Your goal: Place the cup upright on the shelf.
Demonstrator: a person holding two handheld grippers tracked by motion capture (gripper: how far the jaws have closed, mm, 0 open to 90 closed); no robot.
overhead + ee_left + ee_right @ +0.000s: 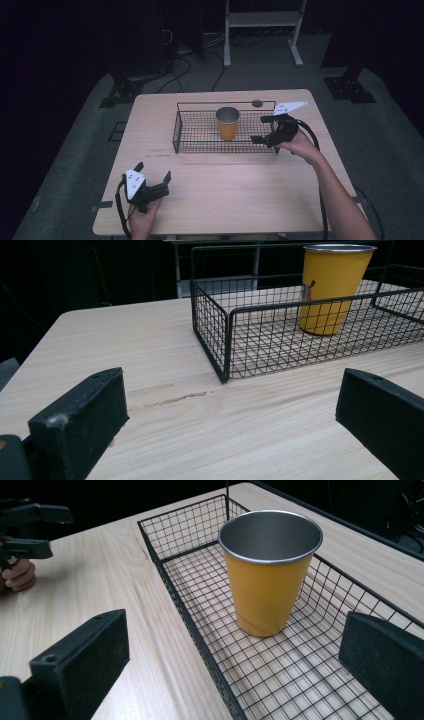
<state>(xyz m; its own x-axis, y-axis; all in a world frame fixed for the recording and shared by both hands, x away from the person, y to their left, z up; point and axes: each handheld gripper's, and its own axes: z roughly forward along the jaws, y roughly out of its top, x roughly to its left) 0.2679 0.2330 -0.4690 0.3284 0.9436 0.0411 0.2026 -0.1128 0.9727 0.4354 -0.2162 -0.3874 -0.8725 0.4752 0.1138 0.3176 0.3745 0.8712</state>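
A yellow metal cup [228, 123] [332, 287] [268, 570] stands upright in the middle of a black wire basket [186, 120] [220, 325] [172, 587] on the wooden table. My right gripper [265, 129] [235, 670] hovers at the basket's right end, open, jaws pointing toward the cup with nothing between them. My left gripper [153, 171] [230, 415] rests near the table's front left, open and empty, aimed at the basket's near corner. In the right gripper view, the left gripper [27, 527] appears far off at the upper left.
The wooden table [200, 200] has bare surface in front of and left of the basket. A small dark round spot [257, 103] lies behind the basket. A white frame stand [262, 30] and cables are on the floor beyond the table.
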